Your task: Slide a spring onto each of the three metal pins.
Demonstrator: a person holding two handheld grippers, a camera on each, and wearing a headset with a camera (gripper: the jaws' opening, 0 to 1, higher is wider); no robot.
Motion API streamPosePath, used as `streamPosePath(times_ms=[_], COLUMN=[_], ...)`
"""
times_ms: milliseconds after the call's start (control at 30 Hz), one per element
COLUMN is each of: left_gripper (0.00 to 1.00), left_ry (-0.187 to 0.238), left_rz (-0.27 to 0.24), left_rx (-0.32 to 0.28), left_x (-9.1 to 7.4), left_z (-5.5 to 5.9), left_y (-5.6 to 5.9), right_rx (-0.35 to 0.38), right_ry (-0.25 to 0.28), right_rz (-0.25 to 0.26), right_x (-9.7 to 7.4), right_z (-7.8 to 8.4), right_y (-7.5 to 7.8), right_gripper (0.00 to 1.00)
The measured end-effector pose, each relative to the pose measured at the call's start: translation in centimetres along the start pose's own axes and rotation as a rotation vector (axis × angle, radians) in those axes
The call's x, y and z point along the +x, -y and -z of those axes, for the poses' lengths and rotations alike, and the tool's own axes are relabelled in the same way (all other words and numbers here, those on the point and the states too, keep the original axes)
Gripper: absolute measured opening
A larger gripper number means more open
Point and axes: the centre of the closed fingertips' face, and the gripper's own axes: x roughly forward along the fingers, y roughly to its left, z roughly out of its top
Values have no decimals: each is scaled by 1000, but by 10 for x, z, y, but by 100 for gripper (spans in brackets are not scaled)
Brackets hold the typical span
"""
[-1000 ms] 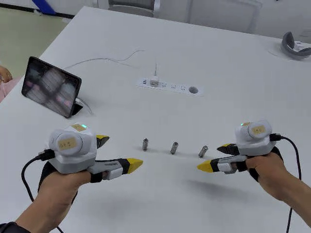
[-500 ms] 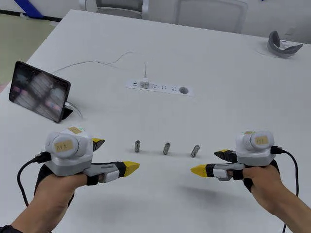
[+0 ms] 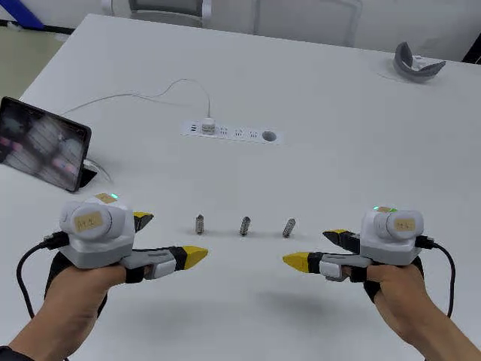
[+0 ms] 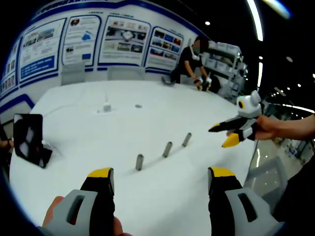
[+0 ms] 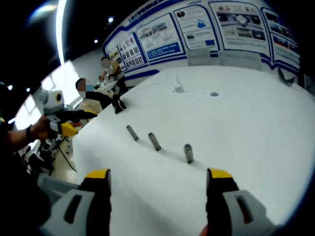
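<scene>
Head view, pins (image 3: pixel 245 226) upright in a row, left tool (image 3: pixel 170 236) and right tool (image 3: pixel 312 247) released

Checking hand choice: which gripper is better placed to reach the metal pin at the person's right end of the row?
Right. The right gripper, open, hovers nearest the right-end metal pin; the left gripper, also open, hovers by the left-end metal pin.

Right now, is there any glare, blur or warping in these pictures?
Head view: evenly lit and sharp, the pins crisp on the table, the tablet screen smeared. Left gripper view: fisheye bends the table edge, ceiling lights streak at top right. Right gripper view: same bending, a light strip glares at upper left.
</scene>
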Motion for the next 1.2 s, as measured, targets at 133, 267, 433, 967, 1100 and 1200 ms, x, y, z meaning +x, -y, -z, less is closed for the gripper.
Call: streamPosePath(times_ms=[133, 267, 433, 967, 1100, 1200], left_gripper=[79, 78, 78, 75, 71, 71], left_ry=[-1, -9, -8, -22, -18, -20], left_rz=[3, 5, 7, 16, 29, 36], left_rx=[0, 8, 3, 7, 15, 9], left_x=[-1, -2, 0, -2, -4, -4], left_z=[-1, 1, 2, 3, 2, 2], left_y=[2, 2, -1, 5, 8, 9], right_rx=[-6, 0, 11, 41, 46, 50], right_ry=[23, 51, 67, 81, 89, 96], right_rz=[-3, 1, 1, 5, 7, 8], right_x=[-5, -11, -15, -22, -23, -24], right_z=[-1, -3, -1, 7, 5, 3], right_y=[-7, -12, -18, -21, -21, -20], right_gripper=[83, 83, 84, 87, 87, 88])
